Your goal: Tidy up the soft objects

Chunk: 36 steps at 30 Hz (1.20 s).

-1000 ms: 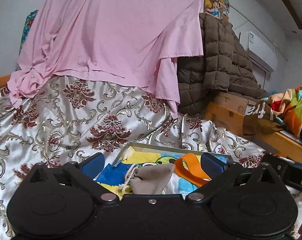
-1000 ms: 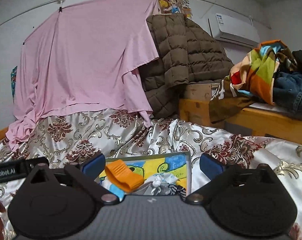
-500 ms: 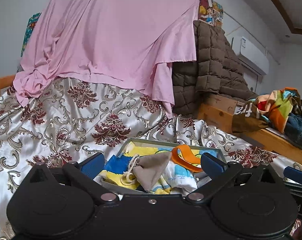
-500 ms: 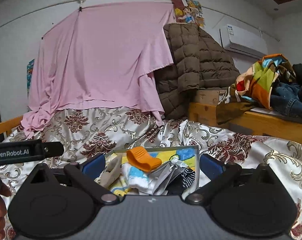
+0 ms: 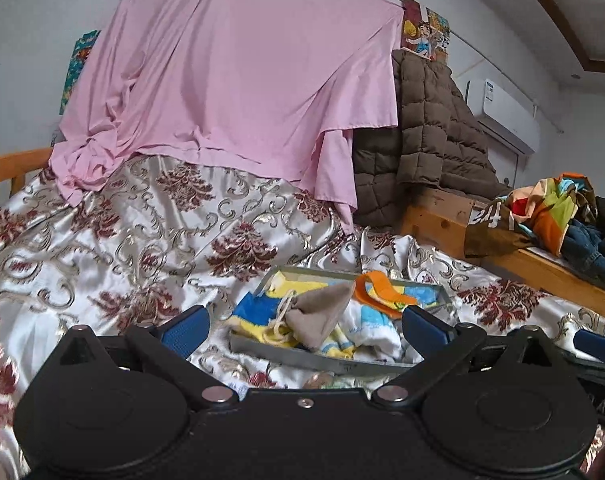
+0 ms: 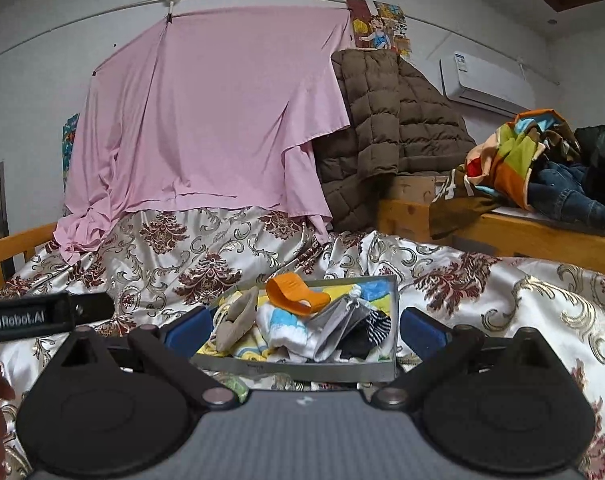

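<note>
Both tongs stand apart and empty: the left tongs [image 5: 304,324] and the right tongs [image 6: 304,326] show blue ribbed pads on black linkages at the bottom of each frame. Ahead, in the lower middle, a shallow grey tray [image 5: 302,356] [image 6: 298,368] with a cartoon-printed bottom rests on the bed's glossy satin bedspread [image 5: 142,248] with dark red floral patterns. Piled inside lie a beige drawstring pouch [image 5: 318,316] [image 6: 236,320], an orange curved band [image 5: 382,294] [image 6: 296,294], a white printed cloth [image 6: 286,326] and a striped dark sock [image 6: 372,330]. The tray sits just beyond the open pads, untouched. A smooth pink sheet [image 5: 238,88] and a quilted brown jacket [image 6: 390,128] hang behind.
</note>
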Available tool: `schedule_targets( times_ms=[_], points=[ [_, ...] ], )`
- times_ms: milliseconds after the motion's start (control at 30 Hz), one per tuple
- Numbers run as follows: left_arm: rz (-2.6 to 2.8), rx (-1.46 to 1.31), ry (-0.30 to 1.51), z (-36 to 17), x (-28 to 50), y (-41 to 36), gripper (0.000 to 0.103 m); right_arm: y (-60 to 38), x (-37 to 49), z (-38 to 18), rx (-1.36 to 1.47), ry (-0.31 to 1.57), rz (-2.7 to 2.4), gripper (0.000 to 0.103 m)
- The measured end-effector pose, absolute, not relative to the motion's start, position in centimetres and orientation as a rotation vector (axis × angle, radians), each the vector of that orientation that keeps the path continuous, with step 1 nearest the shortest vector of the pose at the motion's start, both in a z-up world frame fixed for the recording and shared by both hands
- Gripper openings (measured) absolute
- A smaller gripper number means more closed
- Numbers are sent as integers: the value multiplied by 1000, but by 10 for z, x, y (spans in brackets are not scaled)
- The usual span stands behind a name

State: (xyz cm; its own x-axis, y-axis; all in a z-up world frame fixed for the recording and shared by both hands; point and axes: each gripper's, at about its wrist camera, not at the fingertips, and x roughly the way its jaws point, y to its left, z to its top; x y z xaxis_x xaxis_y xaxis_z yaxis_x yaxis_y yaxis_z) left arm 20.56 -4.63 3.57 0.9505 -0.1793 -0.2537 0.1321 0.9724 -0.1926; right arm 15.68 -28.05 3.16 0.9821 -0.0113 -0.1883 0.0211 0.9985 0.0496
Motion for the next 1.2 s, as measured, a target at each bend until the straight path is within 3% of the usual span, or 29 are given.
schedule_targets(
  times_ms=[1200],
  points=[
    [-86, -154, 300, 0, 139, -14, 102, -271, 107, 2, 73, 268, -72, 103]
  ],
)
